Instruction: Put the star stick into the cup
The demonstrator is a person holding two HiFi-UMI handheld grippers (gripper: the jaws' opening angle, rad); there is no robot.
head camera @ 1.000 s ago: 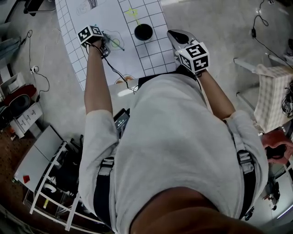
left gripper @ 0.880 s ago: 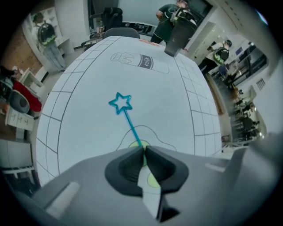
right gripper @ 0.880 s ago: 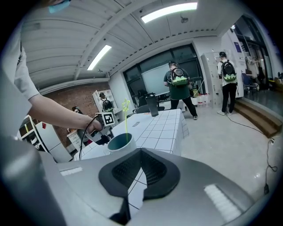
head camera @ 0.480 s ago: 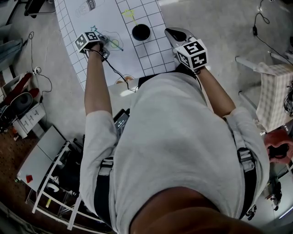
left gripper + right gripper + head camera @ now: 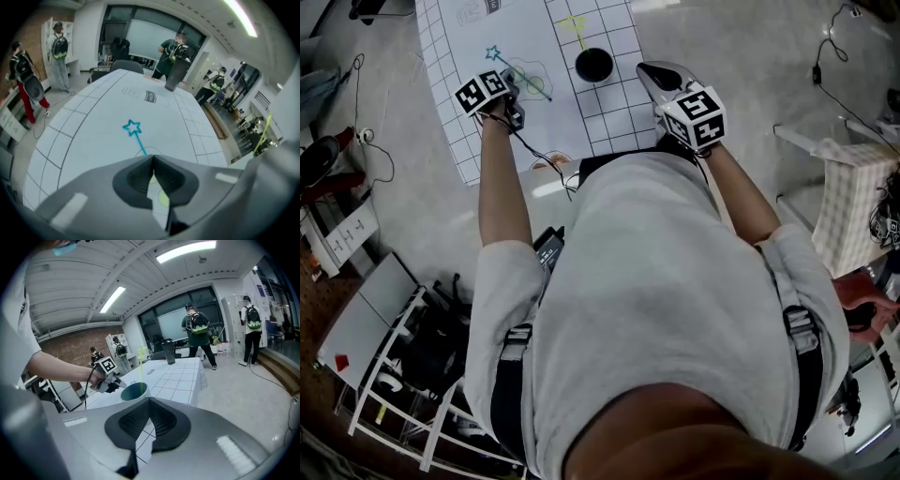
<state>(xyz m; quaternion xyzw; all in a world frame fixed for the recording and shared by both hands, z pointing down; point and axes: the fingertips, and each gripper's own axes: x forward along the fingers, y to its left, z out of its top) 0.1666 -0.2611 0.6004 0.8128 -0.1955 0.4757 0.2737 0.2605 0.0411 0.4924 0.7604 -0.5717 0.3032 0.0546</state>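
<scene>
On the white grid table (image 5: 609,122) stands a dark cup (image 5: 593,64) (image 5: 134,391) with a yellow star stick (image 5: 573,23) (image 5: 141,352) upright in it. To its left a blue star stick (image 5: 494,53) (image 5: 132,127) lies flat on the table. The thin shaft of the blue stick runs under the tips of my left gripper (image 5: 514,94) (image 5: 152,157). Its jaws are shut, and a grip on the shaft does not show. My right gripper (image 5: 654,73) (image 5: 150,399) hovers right of the cup, shut and empty.
A black cylinder (image 5: 173,77) stands at the table's far end, and several people stand beyond it. A green printed circle (image 5: 534,84) marks the mat under the blue stick. A wire rack (image 5: 403,394) and cables lie on the floor at the left.
My left gripper has drawn back toward the table's near edge, uncovering the blue star. The right gripper and the cup have stayed put.
</scene>
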